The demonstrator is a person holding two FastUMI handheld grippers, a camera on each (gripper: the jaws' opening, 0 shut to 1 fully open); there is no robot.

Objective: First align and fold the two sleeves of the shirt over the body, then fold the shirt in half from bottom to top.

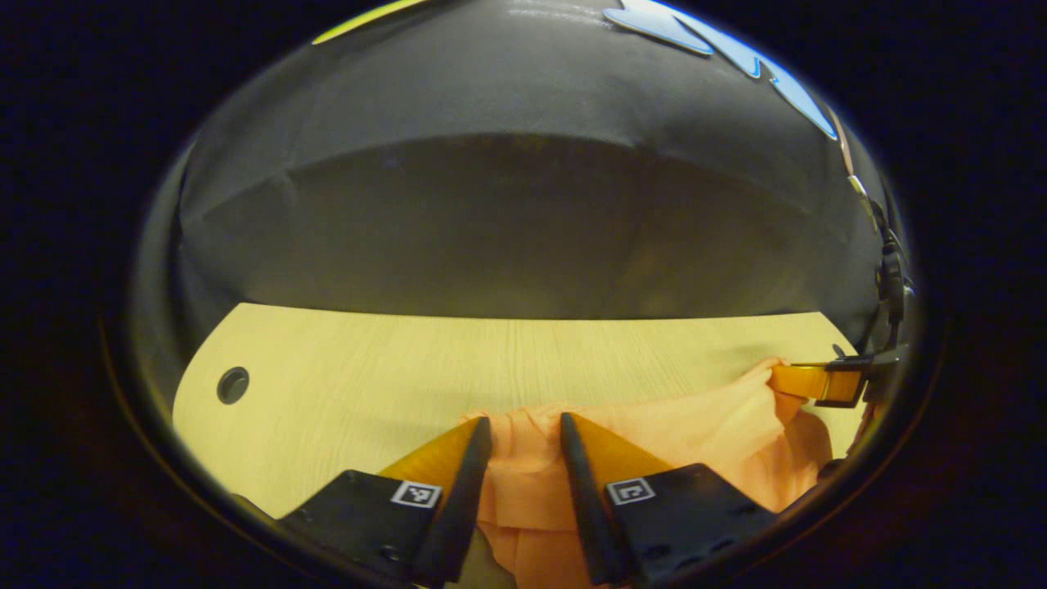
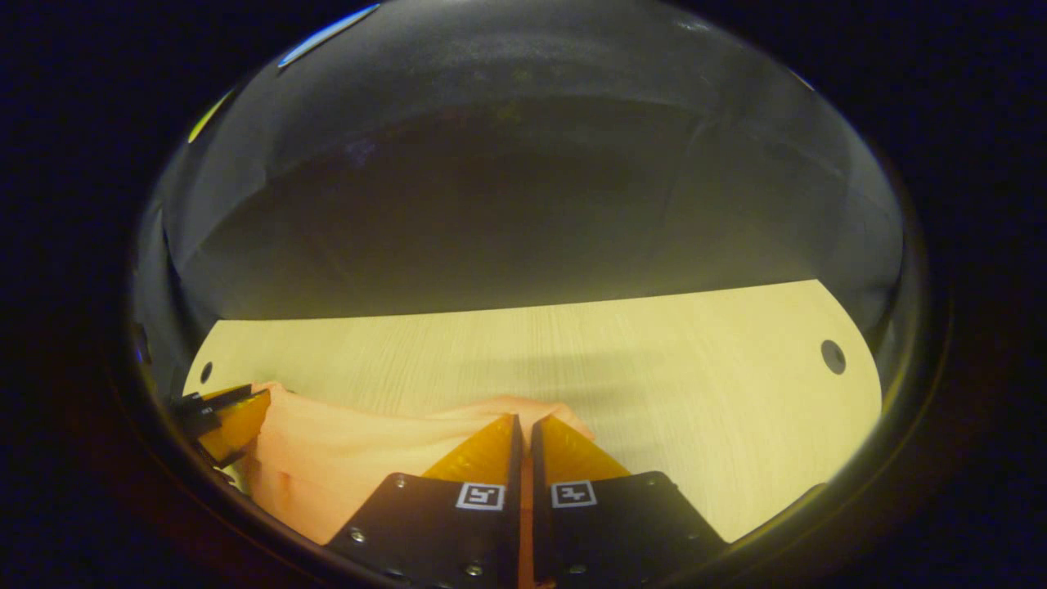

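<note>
A peach-orange shirt [image 1: 695, 425] hangs bunched between my two grippers above a pale wooden table [image 1: 368, 368]. In the left gripper view my left gripper [image 1: 523, 421] has its fingers partly closed, with a thick fold of the shirt pressed between them. Far right in that view, my right gripper [image 1: 785, 380] pinches the shirt's raised edge. In the right gripper view my right gripper [image 2: 524, 419] is nearly closed on a thin layer of the shirt [image 2: 343, 450]. At the far left of that view, the left gripper [image 2: 245, 401] holds the cloth's other end. The sleeves cannot be made out.
The table [image 2: 695, 368] stretches ahead to the black cloth wall. A round cable hole [image 1: 233, 384] lies at the table's left end and another cable hole [image 2: 833, 357] at its right end. Cables hang behind the right gripper.
</note>
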